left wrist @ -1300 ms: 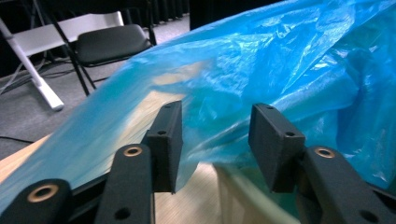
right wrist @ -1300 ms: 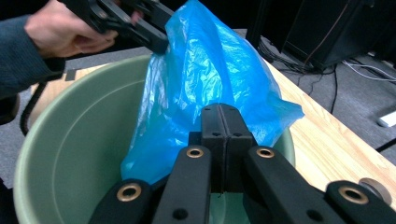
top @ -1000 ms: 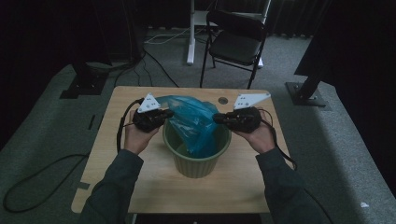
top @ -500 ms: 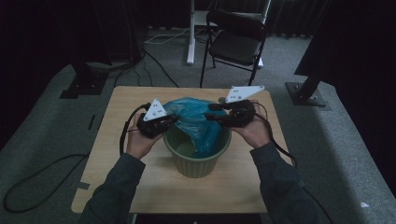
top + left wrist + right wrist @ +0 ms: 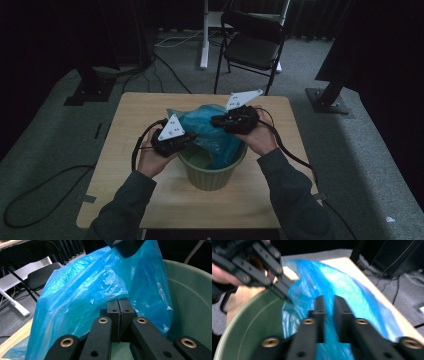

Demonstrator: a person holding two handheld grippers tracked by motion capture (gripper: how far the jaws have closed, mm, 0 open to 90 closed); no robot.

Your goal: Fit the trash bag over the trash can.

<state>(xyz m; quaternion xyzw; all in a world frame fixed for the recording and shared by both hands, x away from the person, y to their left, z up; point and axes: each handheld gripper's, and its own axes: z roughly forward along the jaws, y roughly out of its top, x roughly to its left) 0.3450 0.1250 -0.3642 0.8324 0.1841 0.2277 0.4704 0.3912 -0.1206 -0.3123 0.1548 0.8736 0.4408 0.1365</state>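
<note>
While we were lining the green bin on the wooden table, the blue plastic bag sat half inside it, bulk draped over the far rim and onto the tabletop behind. Our left gripper was at the near-left rim, jaws fully closed on a fold of the film; the left gripper view had the pads meeting with blue plastic bunched right at them. Our right gripper was over the far-right side and its jaws had just been closing; in the right gripper view a narrow gap remained with film running between the jaws, but that frame was motion-blurred, so we'd call it probably pinching, not confirmed. Holding at two opposed edge points made sense: it spread the mouth so the bag could be pulled over the rim instead of collapsing into the bin. Both hands came in low from our side, forearms angled inward, grippers roughly level and pointed toward each other across the bin opening.
</note>
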